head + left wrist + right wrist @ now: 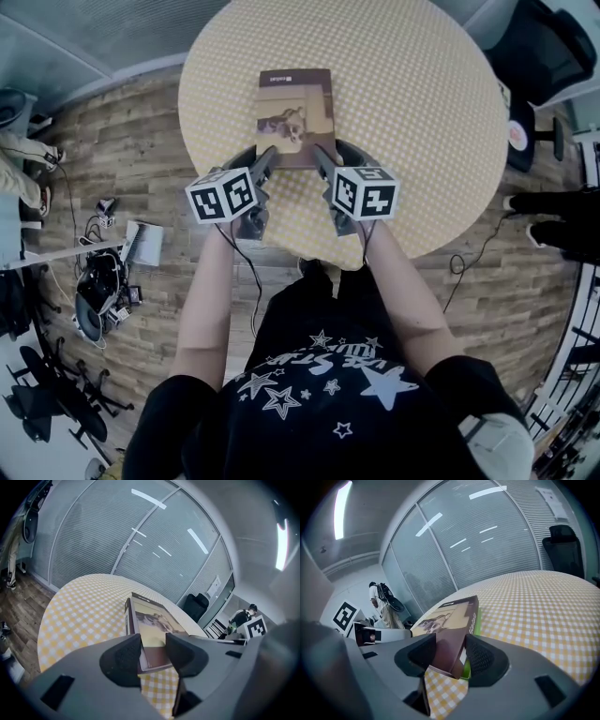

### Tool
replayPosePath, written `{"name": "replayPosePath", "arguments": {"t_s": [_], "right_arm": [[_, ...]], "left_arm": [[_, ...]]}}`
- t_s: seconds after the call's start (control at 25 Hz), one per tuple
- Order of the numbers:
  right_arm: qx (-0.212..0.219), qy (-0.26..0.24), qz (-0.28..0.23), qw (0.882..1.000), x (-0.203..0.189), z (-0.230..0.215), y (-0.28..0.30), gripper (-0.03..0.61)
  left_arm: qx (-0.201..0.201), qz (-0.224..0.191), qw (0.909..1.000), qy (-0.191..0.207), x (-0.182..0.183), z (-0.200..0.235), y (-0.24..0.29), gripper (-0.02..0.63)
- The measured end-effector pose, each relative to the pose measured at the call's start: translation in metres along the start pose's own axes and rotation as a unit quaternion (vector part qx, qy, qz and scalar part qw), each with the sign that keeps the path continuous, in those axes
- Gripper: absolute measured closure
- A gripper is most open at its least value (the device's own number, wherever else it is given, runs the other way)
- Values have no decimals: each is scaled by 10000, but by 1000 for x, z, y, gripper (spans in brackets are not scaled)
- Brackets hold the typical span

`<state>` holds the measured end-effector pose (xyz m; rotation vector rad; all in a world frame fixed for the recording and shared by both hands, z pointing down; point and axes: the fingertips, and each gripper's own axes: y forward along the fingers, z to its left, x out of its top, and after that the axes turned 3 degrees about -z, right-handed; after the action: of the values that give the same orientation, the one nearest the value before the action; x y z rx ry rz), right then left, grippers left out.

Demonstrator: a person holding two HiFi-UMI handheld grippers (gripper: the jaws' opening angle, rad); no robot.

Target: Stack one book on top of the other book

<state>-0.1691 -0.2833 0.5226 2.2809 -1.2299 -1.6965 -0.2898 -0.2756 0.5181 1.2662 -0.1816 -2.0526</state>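
A brown book (293, 112) lies on the round table with the yellow checked cloth (422, 112), near its front edge. In the right gripper view, the green edge of a second book (478, 617) shows directly under the brown book (445, 618). My left gripper (262, 166) is at the brown book's near left corner and my right gripper (324, 161) at its near right corner. In the left gripper view the corner of the book (154, 620) sits between the pads of the left gripper (153, 656), which press on it. The right gripper (450, 656) clamps its corner the same way.
A black office chair (534, 47) stands past the table's far right. Cables and gear (103, 281) lie on the wooden floor to the left. Glass walls with blinds surround the room, and a person (384, 602) stands in the background.
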Motion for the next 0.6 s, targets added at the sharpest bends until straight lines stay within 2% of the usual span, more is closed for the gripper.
{"name": "replayPosePath", "arguments": {"t_s": [0.28,0.6], "right_arm": [[-59,-178,221,9996,-11,-6,8,371],[-109,-243,135,9996,-10,-9,10,371]], "left_arm": [[52,155,9999,3,-10,5,9,449],[113,82,9999,63,-11,10,12,452]]}}
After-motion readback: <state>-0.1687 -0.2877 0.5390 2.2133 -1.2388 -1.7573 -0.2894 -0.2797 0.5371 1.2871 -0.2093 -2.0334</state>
